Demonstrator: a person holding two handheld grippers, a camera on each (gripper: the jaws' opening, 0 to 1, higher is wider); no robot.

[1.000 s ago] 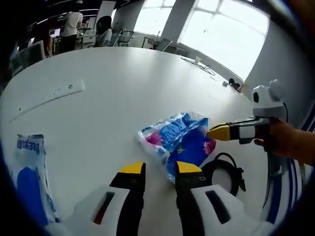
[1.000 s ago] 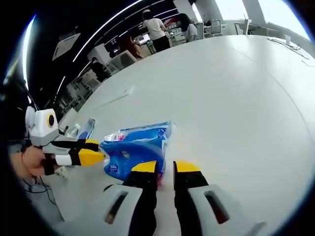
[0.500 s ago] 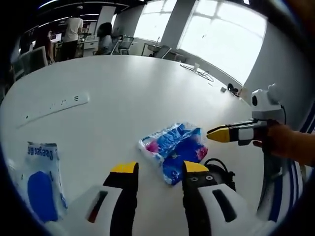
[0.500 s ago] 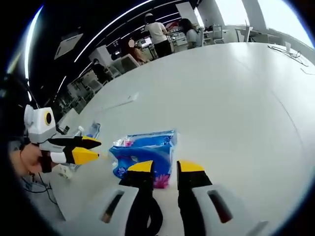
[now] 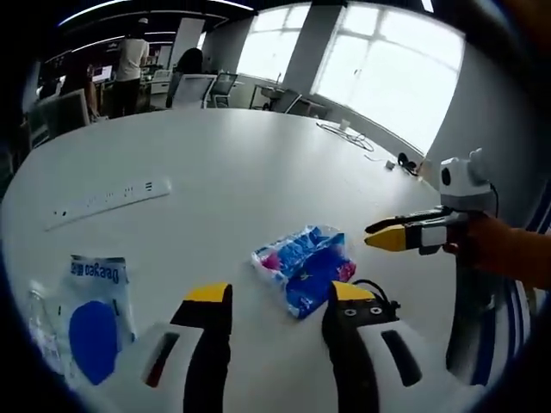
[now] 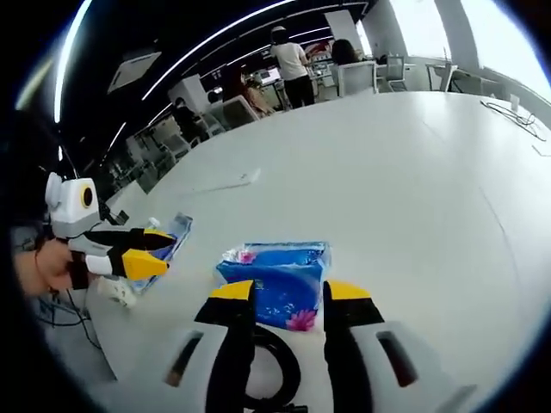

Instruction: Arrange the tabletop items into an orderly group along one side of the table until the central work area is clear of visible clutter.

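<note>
Left tool [image 5: 280,301] over blue tissue pack [image 5: 303,262]

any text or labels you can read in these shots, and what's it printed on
Flat white and blue plastic packet: a line of blue print near its top edge, turned away from the camera and too blurred to read.
Blue and pink plastic-wrapped tissue pack: a flower picture and small white print, too small to read.
Long white power strip: small dark marks, no legible words.
No other text can be read.
</note>
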